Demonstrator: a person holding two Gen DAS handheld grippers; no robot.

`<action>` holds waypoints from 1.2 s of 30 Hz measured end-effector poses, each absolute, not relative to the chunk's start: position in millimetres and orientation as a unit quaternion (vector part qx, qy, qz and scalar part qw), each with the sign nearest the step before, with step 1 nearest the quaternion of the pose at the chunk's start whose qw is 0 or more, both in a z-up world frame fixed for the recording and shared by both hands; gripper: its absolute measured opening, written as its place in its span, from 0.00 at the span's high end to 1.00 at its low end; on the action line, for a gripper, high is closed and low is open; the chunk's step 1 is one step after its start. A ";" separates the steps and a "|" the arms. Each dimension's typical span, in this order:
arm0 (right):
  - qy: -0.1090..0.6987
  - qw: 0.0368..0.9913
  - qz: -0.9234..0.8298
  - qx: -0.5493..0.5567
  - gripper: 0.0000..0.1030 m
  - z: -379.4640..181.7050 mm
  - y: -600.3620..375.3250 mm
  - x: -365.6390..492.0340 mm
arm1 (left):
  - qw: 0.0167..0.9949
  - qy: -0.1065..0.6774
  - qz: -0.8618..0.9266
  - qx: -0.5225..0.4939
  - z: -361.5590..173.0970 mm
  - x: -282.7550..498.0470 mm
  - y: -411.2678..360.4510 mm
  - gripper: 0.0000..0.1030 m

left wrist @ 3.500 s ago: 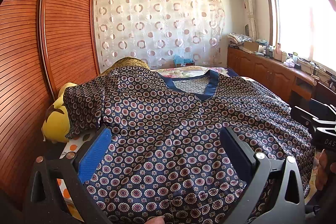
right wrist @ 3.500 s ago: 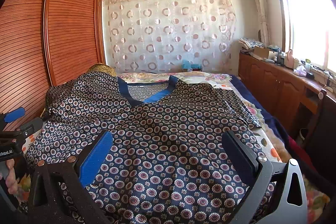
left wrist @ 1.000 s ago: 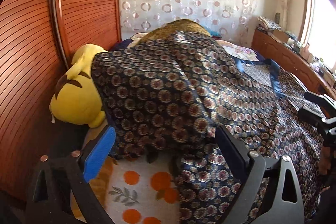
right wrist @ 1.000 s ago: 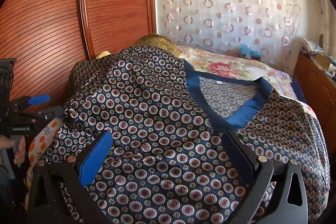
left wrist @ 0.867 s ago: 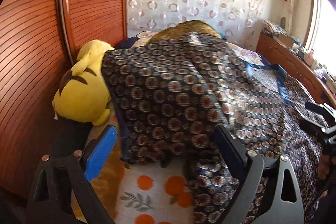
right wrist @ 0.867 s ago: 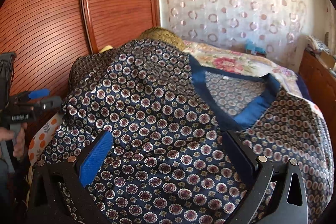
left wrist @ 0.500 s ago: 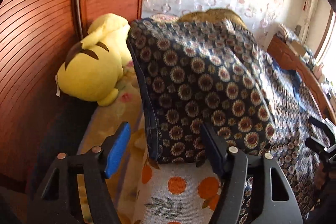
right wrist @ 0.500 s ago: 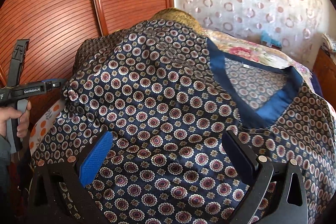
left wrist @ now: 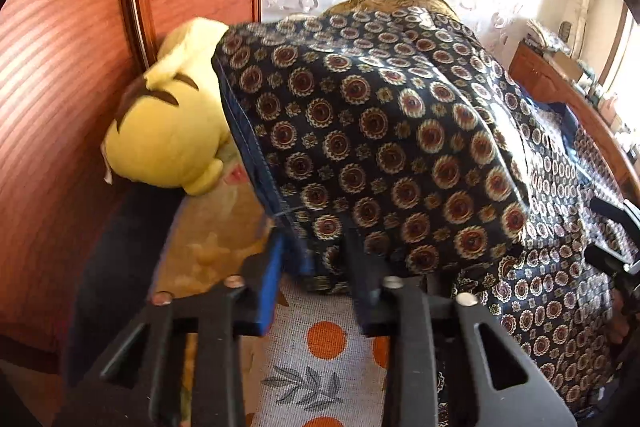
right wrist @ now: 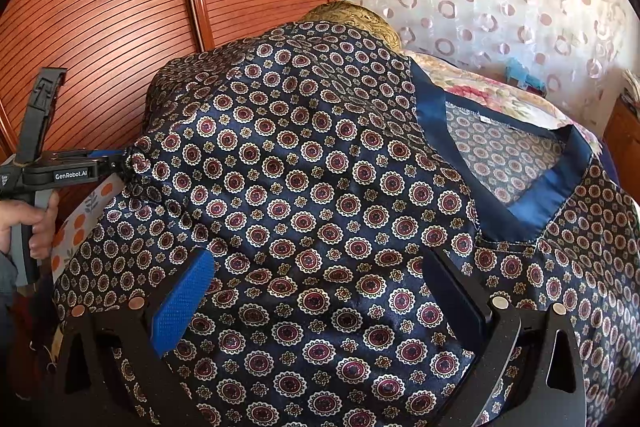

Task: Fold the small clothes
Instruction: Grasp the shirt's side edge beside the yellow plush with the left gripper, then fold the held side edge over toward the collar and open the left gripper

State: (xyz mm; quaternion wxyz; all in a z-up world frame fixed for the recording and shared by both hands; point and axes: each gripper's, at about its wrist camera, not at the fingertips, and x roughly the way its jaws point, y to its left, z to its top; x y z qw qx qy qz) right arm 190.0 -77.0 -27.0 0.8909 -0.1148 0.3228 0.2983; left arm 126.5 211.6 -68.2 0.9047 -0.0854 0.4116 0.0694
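At the far left a red-brown slatted wooden wardrobe door point(left wrist: 52, 131) runs along the bed, with a yellow plush toy with dark ear markings point(left wrist: 168, 143) wedged against it — little room on that side. The toy touches the cuff edge of the navy satin top printed with round medallions and trimmed in plain blue at the V-neck point(right wrist: 320, 187), which lies spread face-up over the bed, draped across a golden-brown mound point(right wrist: 360, 15) at its far end. No fold is visible yet, so in my judgement the task is at its very start: first sleeve being taken, everything else left.

The left gripper point(left wrist: 316, 259) has the sleeve's hemmed corner between its jaws, and they are closing on it; the right wrist view shows the cloth already puckered at its tip. Beneath that corner lies a bare strip of white bedsheet with orange dots and grey leaves point(left wrist: 320, 359). The sleeve's stitched hem point(left wrist: 248, 143) runs up toward the toy.

Further right, the right gripper point(right wrist: 320, 287) hovers with jaws spread wide over the top's chest, nothing between them. The open room lies this way — across the garment's body toward the neckline point(right wrist: 532, 207). At the right edge, a wooden sideboard point(left wrist: 560, 87) borders the bed.
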 end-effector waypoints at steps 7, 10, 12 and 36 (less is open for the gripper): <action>0.318 0.893 0.297 -0.111 0.00 -24.7 -86.8 182.8 | 0.920 0.381 0.063 -0.071 -49.0 116.1 204.2 0.93; 0.317 0.895 0.295 -0.105 0.00 -24.1 -91.2 180.6 | 0.926 0.367 0.052 -0.068 -36.4 113.9 199.4 0.94; 0.315 0.897 0.293 -0.101 0.00 -23.7 -95.0 178.1 | 0.931 0.357 0.039 -0.067 -26.4 115.4 194.8 0.94; 0.263 0.950 0.165 -0.025 0.00 2.0 -209.8 56.3 | 0.940 0.300 -0.155 0.046 62.4 117.7 51.2 0.61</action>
